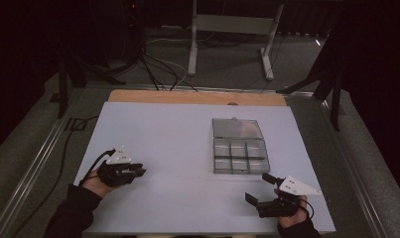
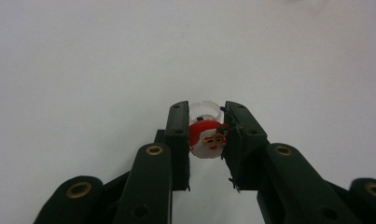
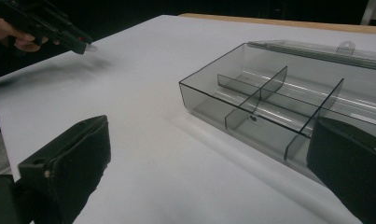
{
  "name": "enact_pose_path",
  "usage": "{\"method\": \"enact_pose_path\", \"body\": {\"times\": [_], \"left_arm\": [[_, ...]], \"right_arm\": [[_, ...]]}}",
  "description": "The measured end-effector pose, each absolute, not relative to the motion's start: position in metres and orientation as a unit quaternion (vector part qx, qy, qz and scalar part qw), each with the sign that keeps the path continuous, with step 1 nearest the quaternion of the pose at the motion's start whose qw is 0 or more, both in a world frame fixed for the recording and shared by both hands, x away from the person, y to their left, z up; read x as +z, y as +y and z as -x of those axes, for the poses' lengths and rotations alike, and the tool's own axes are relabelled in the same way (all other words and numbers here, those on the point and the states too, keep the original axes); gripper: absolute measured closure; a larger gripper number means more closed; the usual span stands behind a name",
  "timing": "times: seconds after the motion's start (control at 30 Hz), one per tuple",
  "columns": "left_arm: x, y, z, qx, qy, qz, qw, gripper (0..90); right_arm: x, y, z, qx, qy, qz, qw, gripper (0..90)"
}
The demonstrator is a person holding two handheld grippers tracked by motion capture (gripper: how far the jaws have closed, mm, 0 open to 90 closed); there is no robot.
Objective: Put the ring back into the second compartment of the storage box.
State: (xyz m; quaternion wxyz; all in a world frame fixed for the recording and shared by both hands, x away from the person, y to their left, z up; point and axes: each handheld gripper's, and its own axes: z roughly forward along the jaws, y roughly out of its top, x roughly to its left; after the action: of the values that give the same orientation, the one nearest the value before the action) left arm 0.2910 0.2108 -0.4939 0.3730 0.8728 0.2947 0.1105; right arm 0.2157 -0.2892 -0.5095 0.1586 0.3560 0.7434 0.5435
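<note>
A small white plastic ring [image 2: 205, 135] with a red Santa face on it sits pinched between the two black jaws of my left gripper [image 2: 206, 133], held just above the white table. From above, my left gripper [image 1: 138, 171] hovers over the table's left side, pointing right. Across the table, in the right gripper view, that same left gripper [image 3: 85, 44] carries the pale ring at its tip. My right gripper [image 1: 257, 188] stands open near the front right, jaws wide apart with nothing between them. A clear compartment box [image 1: 239, 151] with its lid folded back lies just beyond it.
The box [image 3: 269, 105] has several empty compartments divided by clear walls. The white board [image 1: 177, 148] covers the table, with a wooden strip [image 1: 197, 96] along its far edge. Cables [image 1: 73, 148] trail off the left side. Metal stand legs [image 1: 227, 44] stand on the floor behind.
</note>
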Motion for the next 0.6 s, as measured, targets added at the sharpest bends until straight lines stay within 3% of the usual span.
{"method": "enact_pose_path", "body": {"times": [0.6], "left_arm": [[-0.494, 0.18, -0.299, 0.087, 0.266, -0.881, 0.382, 73.4]], "right_arm": [[-0.51, -0.289, -0.216, 0.544, 0.743, -0.357, 0.158, 0.0]]}}
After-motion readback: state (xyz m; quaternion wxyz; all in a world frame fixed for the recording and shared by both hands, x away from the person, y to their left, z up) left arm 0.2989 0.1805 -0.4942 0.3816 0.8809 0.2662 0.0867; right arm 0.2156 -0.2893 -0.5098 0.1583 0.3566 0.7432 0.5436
